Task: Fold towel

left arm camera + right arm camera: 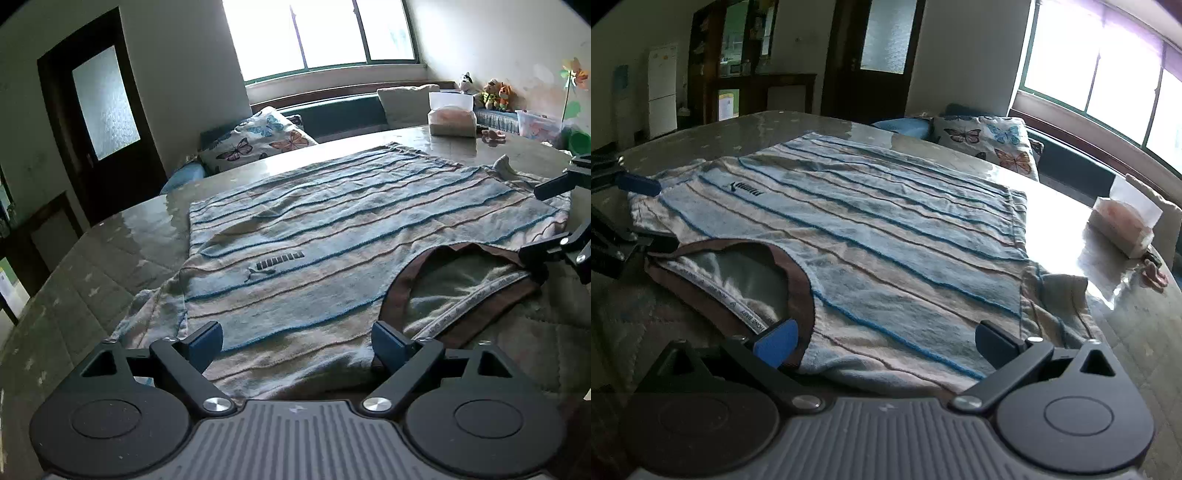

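Flat on the worktop, the striped towel (really a shirt) is straddled at its near edge by both grippers, left gripper and right gripper, fingers spread wide.

Glossy table bears striped shirt, tissue box.

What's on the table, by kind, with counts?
Striped shirt: 1
Tissue box: 1
Small pink item: 1
Grippers, both open: 2, left gripper, right gripper
Total: 5
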